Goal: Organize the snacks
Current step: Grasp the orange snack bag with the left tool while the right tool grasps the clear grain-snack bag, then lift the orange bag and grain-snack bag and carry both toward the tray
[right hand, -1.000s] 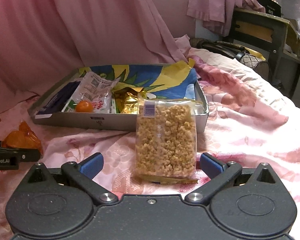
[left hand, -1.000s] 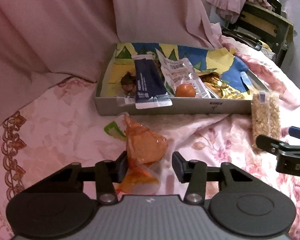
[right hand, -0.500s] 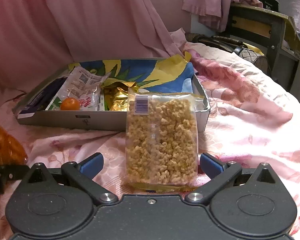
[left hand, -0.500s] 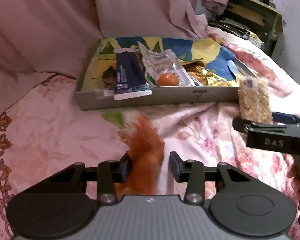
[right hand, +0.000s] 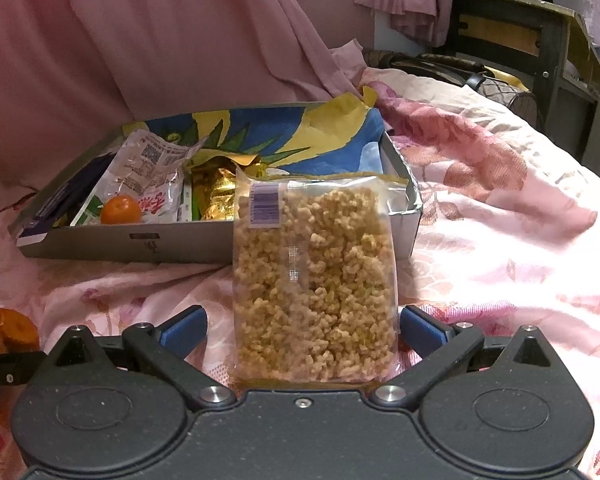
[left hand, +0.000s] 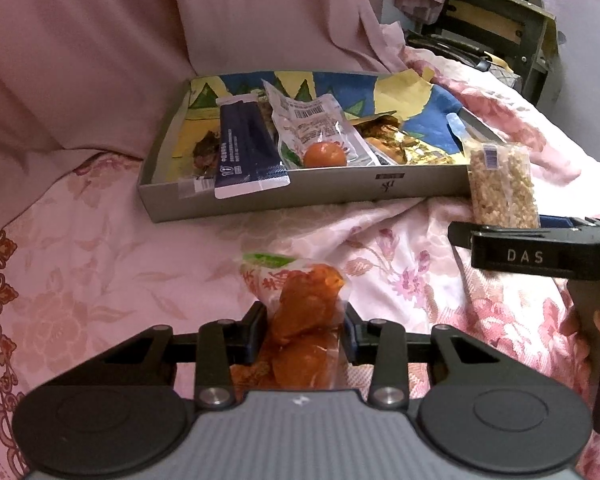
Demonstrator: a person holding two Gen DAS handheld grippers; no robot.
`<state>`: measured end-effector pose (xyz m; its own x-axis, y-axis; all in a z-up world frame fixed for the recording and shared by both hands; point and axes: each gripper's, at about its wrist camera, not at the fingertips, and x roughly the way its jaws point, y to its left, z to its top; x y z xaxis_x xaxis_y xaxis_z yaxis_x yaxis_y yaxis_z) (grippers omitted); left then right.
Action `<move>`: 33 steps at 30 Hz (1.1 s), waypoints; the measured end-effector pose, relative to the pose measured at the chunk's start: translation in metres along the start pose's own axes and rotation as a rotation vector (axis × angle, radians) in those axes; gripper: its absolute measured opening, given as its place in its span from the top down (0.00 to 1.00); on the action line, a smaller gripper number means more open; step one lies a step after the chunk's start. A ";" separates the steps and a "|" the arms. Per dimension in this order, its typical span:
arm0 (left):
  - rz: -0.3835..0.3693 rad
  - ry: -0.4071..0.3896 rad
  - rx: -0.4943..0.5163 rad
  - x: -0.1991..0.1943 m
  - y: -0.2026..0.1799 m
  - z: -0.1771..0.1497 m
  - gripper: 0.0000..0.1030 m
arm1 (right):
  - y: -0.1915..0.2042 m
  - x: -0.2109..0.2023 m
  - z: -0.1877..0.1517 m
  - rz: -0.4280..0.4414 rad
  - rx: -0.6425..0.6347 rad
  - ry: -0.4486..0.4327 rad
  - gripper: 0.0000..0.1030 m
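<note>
Left wrist view: left gripper [left hand: 304, 330] at bottom centre, jaws just narrowed and now clamped on orange pouch [left hand: 306, 320], pads pressing both sides of it. Pouch clear, green-topped, orange pieces inside, upper end leaning toward upper left over pink floral bedspread [left hand: 100, 280]. Grey box [left hand: 320, 196] above centre, holding dark blue packet [left hand: 244, 148], white pouch [left hand: 308, 124], small orange fruit [left hand: 325, 155] and gold wrapper [left hand: 396, 144]. Cereal bag [left hand: 502, 188] at right, just beside box's right corner. Part of right gripper at right edge, a hand's fingertips below it.

Right wrist view: right gripper [right hand: 302, 330] at bottom, jaws spread wide. Cereal bag [right hand: 316, 284] standing upright between blue pads [right hand: 184, 326]; right pad just at bag's edge, left pad clearly apart from it, so no grip. Box [right hand: 140, 242] behind bag, upper left of centre. Orange pouch [right hand: 8, 330] at left edge.
</note>
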<state>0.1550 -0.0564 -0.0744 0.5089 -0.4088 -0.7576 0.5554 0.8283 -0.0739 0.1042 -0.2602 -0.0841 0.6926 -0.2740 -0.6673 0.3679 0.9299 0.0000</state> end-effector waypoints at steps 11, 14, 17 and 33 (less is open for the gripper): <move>0.005 0.015 0.009 0.000 -0.001 0.002 0.59 | 0.001 -0.003 0.001 0.007 -0.017 -0.010 0.18; 0.006 0.018 0.009 0.000 -0.001 0.002 0.59 | -0.001 -0.004 0.001 0.003 -0.012 -0.010 0.21; 0.010 0.023 0.012 0.000 -0.001 0.002 0.59 | -0.001 -0.004 0.001 -0.005 -0.015 -0.011 0.25; 0.032 0.067 0.030 -0.003 -0.004 0.002 0.57 | 0.007 -0.014 -0.003 0.023 -0.044 0.006 0.27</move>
<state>0.1525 -0.0591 -0.0705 0.4822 -0.3544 -0.8012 0.5594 0.8283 -0.0297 0.0956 -0.2495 -0.0770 0.6967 -0.2514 -0.6719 0.3244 0.9458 -0.0175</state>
